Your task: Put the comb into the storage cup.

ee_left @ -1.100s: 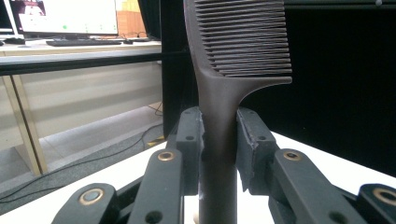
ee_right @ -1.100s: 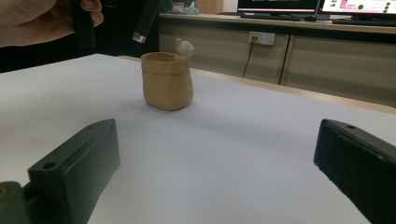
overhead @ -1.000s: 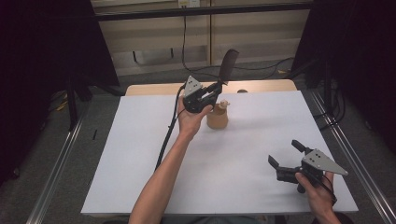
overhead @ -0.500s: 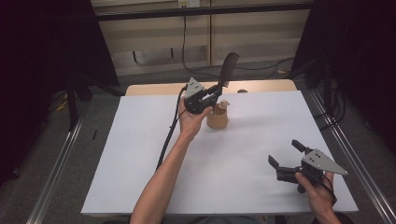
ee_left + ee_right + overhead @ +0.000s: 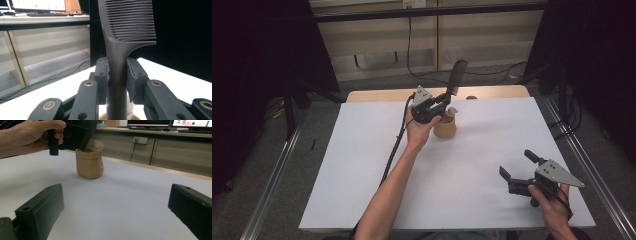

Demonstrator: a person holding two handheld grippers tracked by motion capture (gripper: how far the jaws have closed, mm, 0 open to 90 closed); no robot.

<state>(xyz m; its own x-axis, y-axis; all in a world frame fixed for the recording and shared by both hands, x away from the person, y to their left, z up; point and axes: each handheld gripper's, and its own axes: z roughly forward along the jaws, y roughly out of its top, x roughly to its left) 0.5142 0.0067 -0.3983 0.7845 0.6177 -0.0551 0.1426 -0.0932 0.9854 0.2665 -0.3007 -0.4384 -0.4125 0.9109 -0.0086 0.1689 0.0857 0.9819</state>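
While the left gripper (image 5: 443, 101) clamped a black comb (image 5: 456, 76) by its handle above the tan pot (image 5: 445, 126), the right gripper (image 5: 519, 170) rested near the table's (image 5: 352, 165) near right corner, jaws spread; its own view showed them empty, the pot (image 5: 89, 163) well ahead

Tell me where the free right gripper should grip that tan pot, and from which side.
Probably take the tan pot around its squat body, just under the folded rim, coming in level from the near right side where the right gripper sits open. The left gripper holds the comb upright over the pot's mouth, so coming from above looks blocked.
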